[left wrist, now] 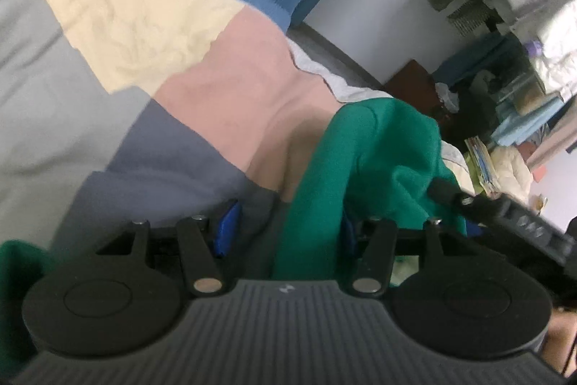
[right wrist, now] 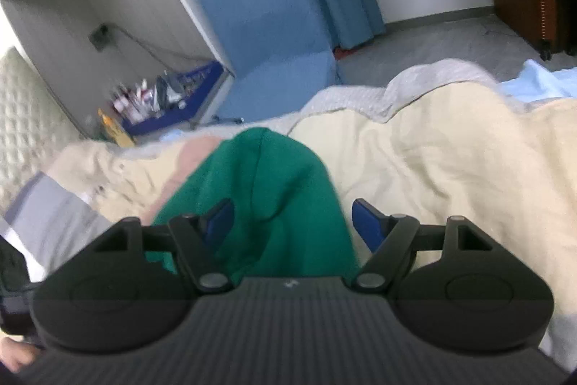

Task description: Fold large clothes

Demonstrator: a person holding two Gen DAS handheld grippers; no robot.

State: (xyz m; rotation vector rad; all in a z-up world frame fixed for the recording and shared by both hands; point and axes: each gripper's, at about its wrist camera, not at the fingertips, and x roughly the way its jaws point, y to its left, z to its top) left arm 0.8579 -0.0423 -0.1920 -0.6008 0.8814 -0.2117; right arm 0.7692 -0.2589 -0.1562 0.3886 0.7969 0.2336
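While green garment drapes between parted jaws, left gripper and right gripper stand open, pads apparently not pressing; cloth bunched at 12 o'clock over patchwork bedspread, probably for spreading before fold.

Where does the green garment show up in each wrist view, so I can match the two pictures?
Left wrist view: green garment sits right of centre, running down between the gripper's blue pads.
Right wrist view: green garment sits at lower centre, a rounded fold between the gripper's blue pads.
Shared landmark: the cream blanket lying behind it in both.
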